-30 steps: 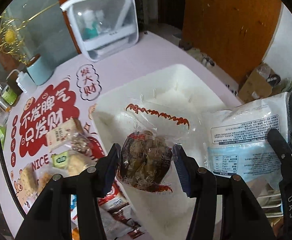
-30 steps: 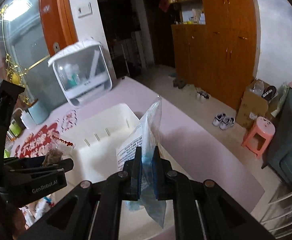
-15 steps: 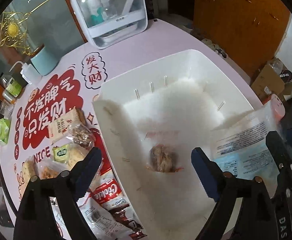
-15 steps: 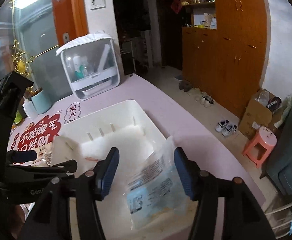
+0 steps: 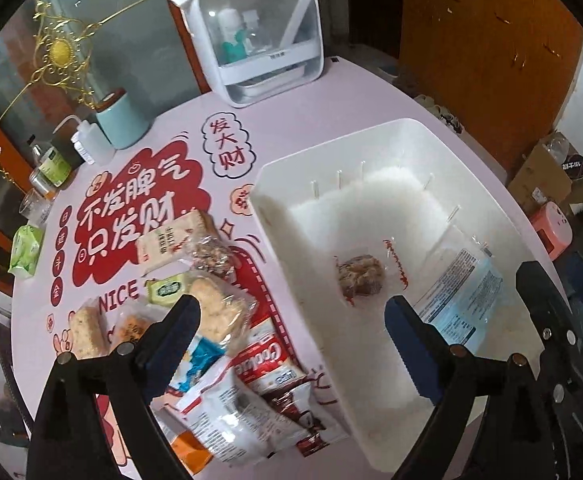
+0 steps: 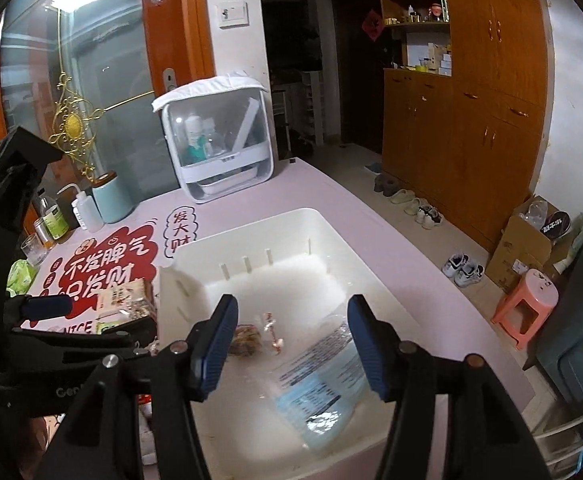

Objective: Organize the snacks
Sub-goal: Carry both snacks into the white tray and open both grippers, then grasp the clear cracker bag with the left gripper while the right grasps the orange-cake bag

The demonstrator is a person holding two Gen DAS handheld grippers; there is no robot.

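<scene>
A big white bin [image 5: 275, 248] sits on the pink worktop [image 5: 291, 120]. Inside the bin lie two snacks. One is a small clear bag with brown nutty lumps [image 5: 361, 280], and it rests flat on the bottom near the middle. Just beside it, closer to the far side wall of the bin, lies a bigger clear packet with blue print [image 5: 465, 292], also flat on the bottom. The left gripper [image 5: 291, 336] hangs over the near edge of the bin. Its fingers [image 5: 411, 348] are spread wide apart and hold nothing; they have just been opening, and the brown bag sits below and between them, not touched. The right gripper [image 6: 291, 340] is above the bin too. Its fingers [image 6: 363, 340] are also let go and apart, having just opened, and the blue packet [image 6: 315, 384] lies under them in the bin with no pad pressing on it. More snacks wait on the worktop beside the bin: a pile of wrapped crispy bars [image 5: 195, 280], a red cookie pack [image 5: 267, 360] and a white pouch [image 5: 235, 408]. Farther back stand a white box with a see-through front [image 5: 259, 36], a pale blue cup [image 5: 121, 120] and a squeeze bottle [image 5: 85, 144].
</scene>
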